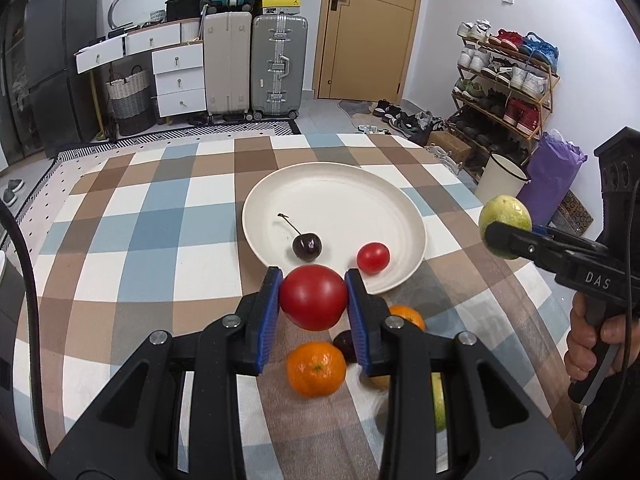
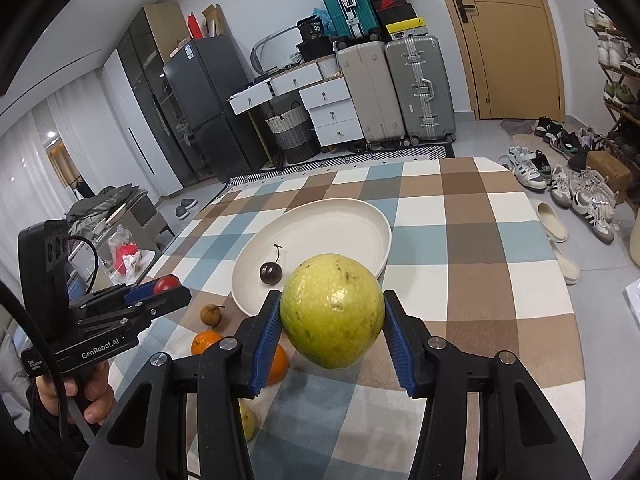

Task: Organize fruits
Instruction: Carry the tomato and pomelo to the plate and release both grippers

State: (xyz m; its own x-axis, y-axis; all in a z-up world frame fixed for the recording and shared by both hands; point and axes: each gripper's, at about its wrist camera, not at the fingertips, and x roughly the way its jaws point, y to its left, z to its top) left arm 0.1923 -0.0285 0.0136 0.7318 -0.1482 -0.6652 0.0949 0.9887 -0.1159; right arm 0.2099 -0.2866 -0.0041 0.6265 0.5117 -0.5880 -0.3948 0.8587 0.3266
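Fruits split between plate, surface and both tongs. Left tongs (image 1: pixel 313 298) clenched on a big red tomato (image 1: pixel 313 297), blue pads pressing both sides, fruit lifted clear of the checked cloth (image 1: pixel 120 240), just short of the near rim of the white plate (image 1: pixel 340 184). Right tongs (image 2: pixel 332 328) grasping a yellow-green guava (image 2: pixel 332 326), pads tight on left and right of it, held in the air over the near edge of the plate in the right wrist view. From the left wrist view the same guava shows at far right, well apart from the plate, with a hand (image 1: pixel 588 340) on the tool grip.

On the plate: a dark cherry (image 1: pixel 306 246) with stem, and a small red tomato (image 1: pixel 373 257) near the rim, the two apart.

On the surface, near side of the plate: an orange (image 1: pixel 316 368) under the left tongs, a second orange (image 1: pixel 408 316) partly hidden behind the right finger, a dark fruit (image 1: pixel 346 344) between them, kind unclear. A green-yellow fruit (image 1: pixel 439 404) peeks from behind the tongs at lower right. Right wrist view adds a small brown fruit (image 2: pixel 211 314) beside the plate's left edge.

Background: suitcases (image 1: pixel 256 68), white drawers (image 1: pixel 176 76), shoe rack (image 1: pixel 508 80), door (image 1: pixel 368 28).
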